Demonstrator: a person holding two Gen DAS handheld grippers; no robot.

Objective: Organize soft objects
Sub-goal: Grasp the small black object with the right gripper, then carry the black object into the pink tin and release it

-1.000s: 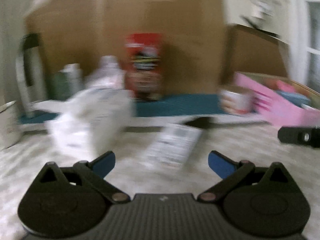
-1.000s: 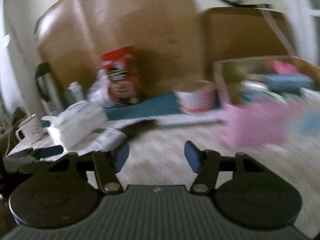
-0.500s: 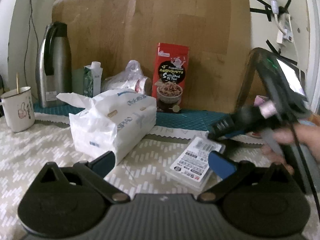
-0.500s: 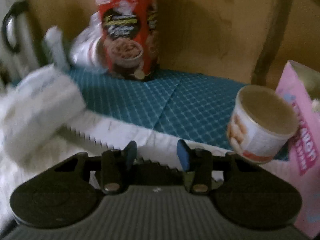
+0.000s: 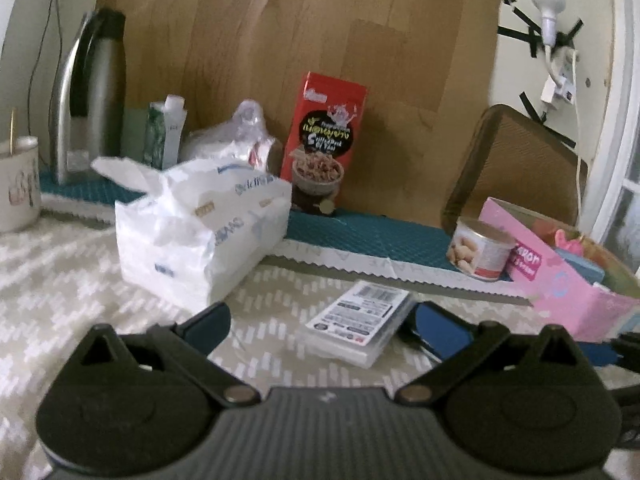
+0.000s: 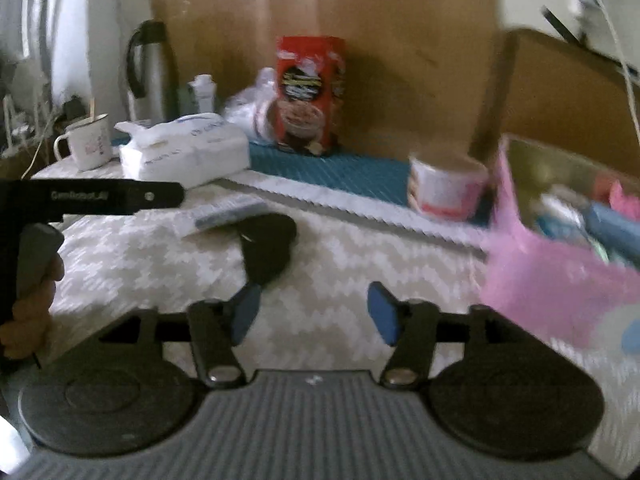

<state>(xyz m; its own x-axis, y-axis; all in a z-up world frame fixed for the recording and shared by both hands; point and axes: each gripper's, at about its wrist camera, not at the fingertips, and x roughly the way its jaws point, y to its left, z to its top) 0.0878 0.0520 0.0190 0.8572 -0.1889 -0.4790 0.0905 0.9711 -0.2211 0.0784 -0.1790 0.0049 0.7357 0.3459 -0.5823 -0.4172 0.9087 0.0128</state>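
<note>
A white soft tissue pack (image 5: 200, 232) lies on the patterned cloth, left of centre and beyond my left gripper (image 5: 324, 328). That gripper is open, nothing between its blue pads. A flat clear pack with a barcode label (image 5: 360, 322) lies just ahead of its right finger. The pink box (image 5: 560, 280) at the right holds several soft items. My right gripper (image 6: 314, 314) hovers over bare cloth, jaws opening and empty. From there the tissue pack (image 6: 184, 152) is far left and the pink box (image 6: 560, 272) close on the right. The left gripper's black body (image 6: 92, 196) and the hand holding it (image 6: 32, 312) show at the left.
Along the back on a teal mat (image 5: 360, 236) stand a steel kettle (image 5: 88, 104), a small carton (image 5: 166, 132), a plastic bag (image 5: 236, 140), a red snack box (image 5: 324, 148) and a can (image 5: 480, 250). A mug (image 5: 18, 184) stands far left. A brown board forms the back wall.
My right gripper has pulled back from the teal mat to over the cloth, and its jaws stand wider. It has left the middle right of the left wrist view, which has shifted a little.
</note>
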